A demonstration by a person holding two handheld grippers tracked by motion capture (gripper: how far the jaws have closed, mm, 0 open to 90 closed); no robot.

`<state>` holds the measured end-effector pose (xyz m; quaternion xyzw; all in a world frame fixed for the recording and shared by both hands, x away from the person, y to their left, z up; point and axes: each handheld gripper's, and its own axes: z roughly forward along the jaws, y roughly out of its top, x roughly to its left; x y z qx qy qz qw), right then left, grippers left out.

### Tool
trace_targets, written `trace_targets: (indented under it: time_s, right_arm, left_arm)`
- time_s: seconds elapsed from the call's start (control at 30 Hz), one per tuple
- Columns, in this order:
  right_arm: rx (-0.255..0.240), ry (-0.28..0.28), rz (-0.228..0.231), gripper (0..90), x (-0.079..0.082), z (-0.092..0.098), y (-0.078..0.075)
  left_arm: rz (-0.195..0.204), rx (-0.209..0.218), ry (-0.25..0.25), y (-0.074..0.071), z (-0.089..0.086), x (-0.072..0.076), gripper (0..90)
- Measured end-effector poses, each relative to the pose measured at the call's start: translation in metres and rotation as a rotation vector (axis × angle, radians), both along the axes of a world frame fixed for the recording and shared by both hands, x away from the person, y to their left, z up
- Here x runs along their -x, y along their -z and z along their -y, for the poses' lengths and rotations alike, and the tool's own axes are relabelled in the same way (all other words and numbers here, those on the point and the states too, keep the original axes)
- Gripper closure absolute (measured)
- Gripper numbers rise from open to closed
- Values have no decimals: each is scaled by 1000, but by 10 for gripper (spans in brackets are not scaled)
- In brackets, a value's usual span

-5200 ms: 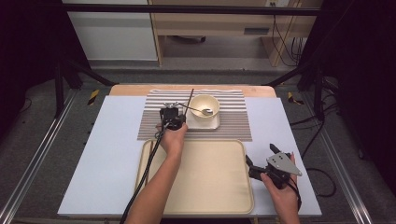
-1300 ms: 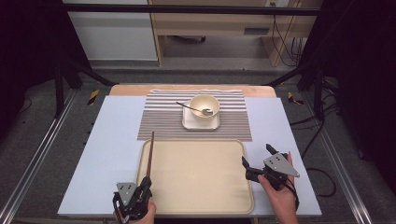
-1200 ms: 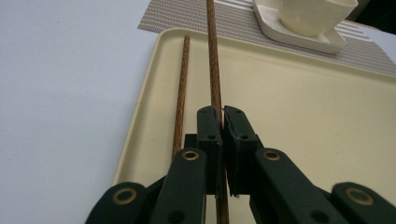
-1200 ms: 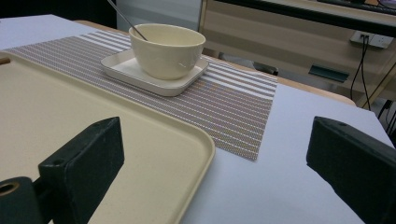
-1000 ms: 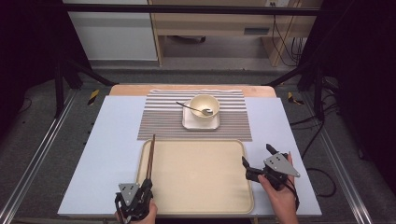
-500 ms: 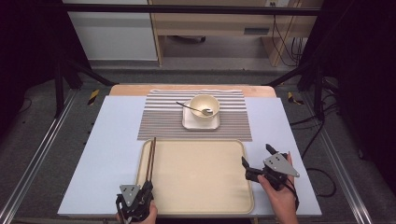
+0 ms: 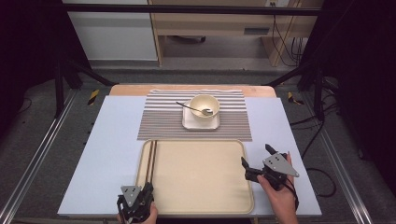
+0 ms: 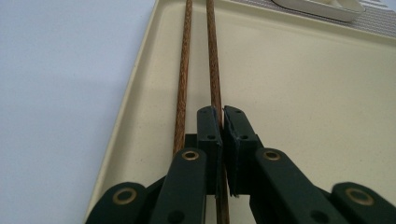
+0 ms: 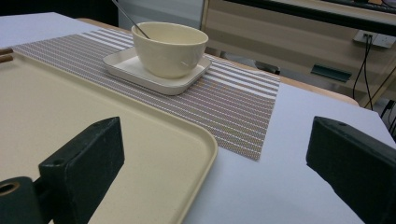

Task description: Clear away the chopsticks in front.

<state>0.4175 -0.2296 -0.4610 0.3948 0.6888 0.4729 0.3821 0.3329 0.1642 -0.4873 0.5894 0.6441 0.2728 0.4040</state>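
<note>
Two brown wooden chopsticks point(image 7: 150, 161) lie side by side along the left inner edge of the cream tray point(image 7: 201, 186). My left gripper point(image 7: 147, 187) is at the tray's near left corner. In the left gripper view it point(image 8: 222, 122) is shut on the near end of the right chopstick point(image 8: 213, 70), while the left chopstick point(image 8: 182, 84) runs just outside its jaw. My right gripper point(image 7: 256, 155) stands open beside the tray's right edge with nothing between its jaws point(image 9: 215, 163).
A cream bowl point(image 7: 204, 105) holding a metal spoon point(image 7: 192, 108) sits on a square plate point(image 7: 201, 122) on the striped placemat point(image 7: 163, 121) behind the tray. The bowl point(image 9: 169, 46) lies ahead and left of the right gripper. Blue-grey tabletop point(image 7: 112, 140) surrounds the tray.
The left gripper carried the chopsticks from beside the bowl to the table's front. Over the last second they came down into the tray's left edge, lying flat and parallel. The right gripper stayed put.
</note>
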Motion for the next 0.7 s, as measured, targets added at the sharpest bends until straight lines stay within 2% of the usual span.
trace_targets:
  time_s: [0.7]
  right_arm:
    - [2,-3,-2,45,0,0,0]
  left_arm:
    - [-18,-14,5,3,0,-4,854]
